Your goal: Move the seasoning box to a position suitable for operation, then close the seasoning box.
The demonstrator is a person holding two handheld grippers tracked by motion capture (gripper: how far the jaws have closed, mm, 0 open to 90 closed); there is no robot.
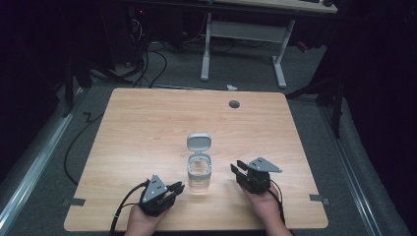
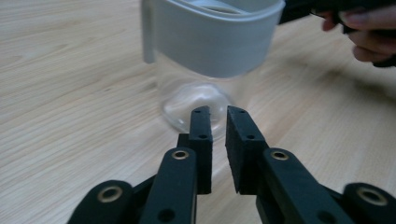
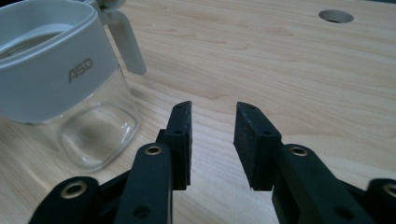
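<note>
Both tools, left (image 1: 178, 187) and right (image 1: 236, 169), gape empty; jar (image 1: 199, 172) top cropped

The table (image 1: 147, 123) is seen from above and from the person's side by the high view, which is aimed forward and down from well back, so that the whole top and the floor beyond are taken in. The jar (image 1: 199, 169) near the table's front edge is approached closely by both gripper views. It is looked at low and from just beside by the left gripper view, along its own jaws. It is seen near, up and to the left, by the right gripper view. The jar (image 2: 205, 42) (image 3: 56, 79) is shared by all three views.
</note>
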